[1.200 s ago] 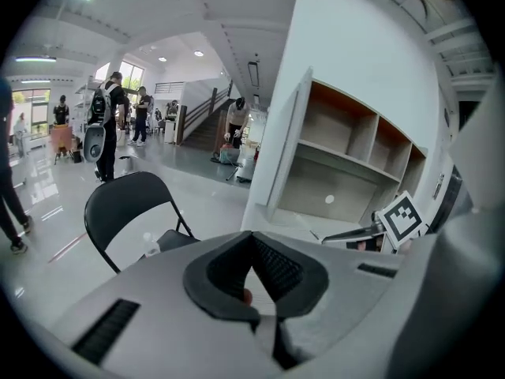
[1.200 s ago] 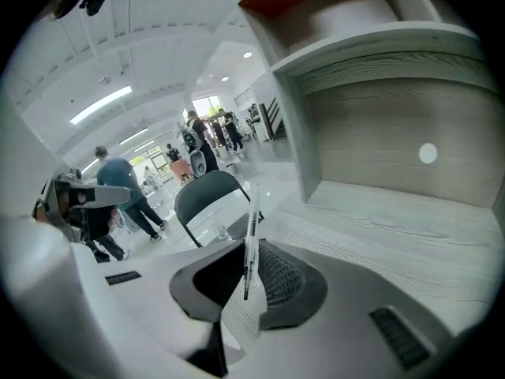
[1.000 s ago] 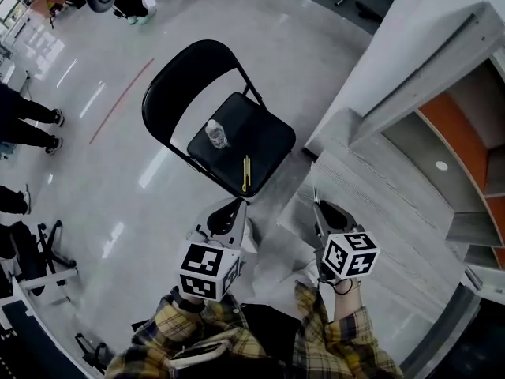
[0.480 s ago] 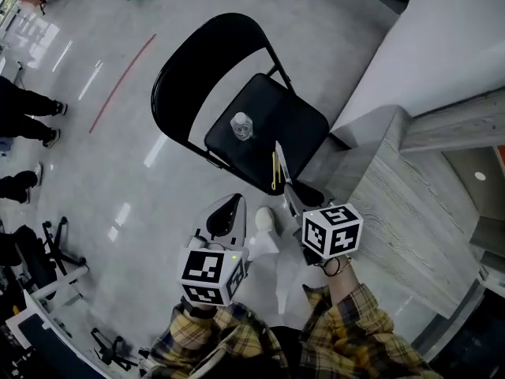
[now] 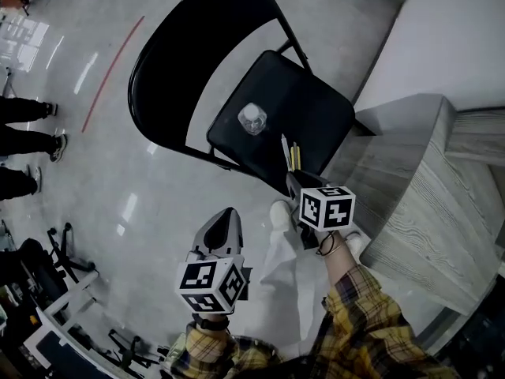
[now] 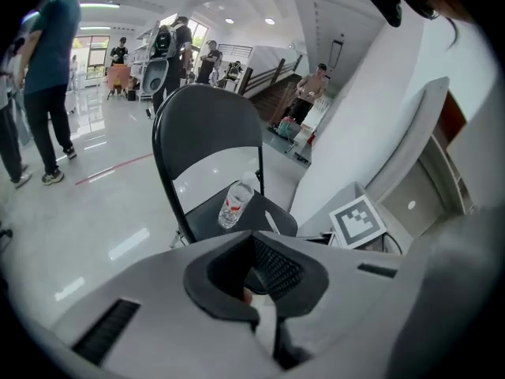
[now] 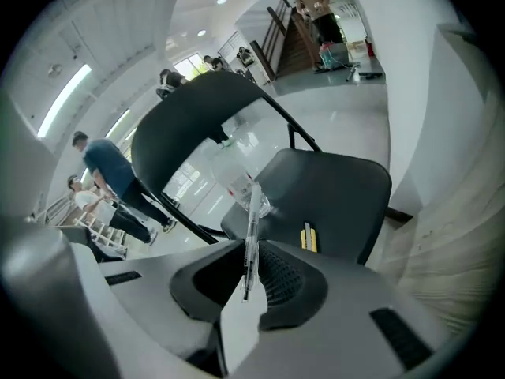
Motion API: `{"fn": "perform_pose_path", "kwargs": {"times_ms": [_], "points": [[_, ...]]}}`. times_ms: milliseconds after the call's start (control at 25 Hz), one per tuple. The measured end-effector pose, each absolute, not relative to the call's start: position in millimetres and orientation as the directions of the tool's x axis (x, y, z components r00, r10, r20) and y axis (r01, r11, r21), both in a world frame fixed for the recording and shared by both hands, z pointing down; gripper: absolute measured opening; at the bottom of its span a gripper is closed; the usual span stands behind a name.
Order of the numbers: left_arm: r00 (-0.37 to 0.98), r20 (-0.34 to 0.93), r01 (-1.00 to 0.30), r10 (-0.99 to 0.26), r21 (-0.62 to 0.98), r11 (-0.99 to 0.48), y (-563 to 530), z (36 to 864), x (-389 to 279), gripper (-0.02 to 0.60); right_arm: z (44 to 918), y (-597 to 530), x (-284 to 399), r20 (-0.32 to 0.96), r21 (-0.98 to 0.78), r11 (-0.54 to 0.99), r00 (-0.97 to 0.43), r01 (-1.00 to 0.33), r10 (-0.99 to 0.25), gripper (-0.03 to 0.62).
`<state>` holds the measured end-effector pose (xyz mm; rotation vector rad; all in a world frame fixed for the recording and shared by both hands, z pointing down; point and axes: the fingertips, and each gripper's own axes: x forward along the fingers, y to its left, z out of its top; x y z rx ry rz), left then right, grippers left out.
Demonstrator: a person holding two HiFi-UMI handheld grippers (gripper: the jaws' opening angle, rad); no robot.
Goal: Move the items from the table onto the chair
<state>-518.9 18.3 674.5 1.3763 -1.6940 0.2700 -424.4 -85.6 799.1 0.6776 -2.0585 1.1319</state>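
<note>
Two items on chair (image 5: 319, 105) — bottle (image 5: 252, 119), yellow cutter (image 5: 295, 156); right claw (image 7: 251, 273) grips pen (image 7: 252, 215).

A glossy pale grey floor (image 5: 95, 180) mirrors the bright ceiling strip light (image 6: 99, 6). A thin red line (image 5: 113, 73) crosses it, and a plain white wall (image 5: 458, 22) rises on the right.

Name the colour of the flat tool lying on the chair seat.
The flat tool is yellow and black, clearest in the right gripper view.

A black folding chair (image 5: 308, 105) stands on a glossy floor (image 5: 95, 188). On its seat, a clear plastic bottle (image 5: 252, 119) stands upright and a small yellow item (image 5: 296, 156) lies flat.
</note>
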Motion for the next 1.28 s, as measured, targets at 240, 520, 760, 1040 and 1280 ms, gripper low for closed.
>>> {"fn": "perform_pose_path", "kwargs": {"times_ms": [240,520,760,1040,1280], "points": [[0.046,0.799,-0.852,-0.600,0.346,0.394,38.3,718.9,-515.5,0.003,893.4,-93.3,-422.9,0.826,-0.476,0.401,-0.555,-0.783,-0.102,0.066],[0.059,0.825,-0.837,-0.562,0.348,0.422,58.2,744.4,-510.9,0.003,945.5,-97.2,-427.5,0.864,-0.428,0.388,-0.496,-0.816,-0.090,0.066],[0.069,0.816,-0.836,-0.573,0.361,0.414,54.2,746.8,-509.0,0.003,951.7,-90.6,-430.3,0.881,-0.403,0.419,-0.468,-0.814,-0.062,0.066],[0.049,0.801,-0.842,-0.596,0.354,0.408,48.6,736.1,-512.4,0.003,919.9,-93.3,-430.2,0.852,-0.440,0.382,-0.512,-0.813,-0.110,0.067],[0.046,0.771,-0.860,-0.635,0.354,0.367,35.4,707.4,-507.8,0.003,841.6,-65.7,-443.9,0.767,-0.553,0.377,-0.630,-0.743,-0.117,0.067]]}}
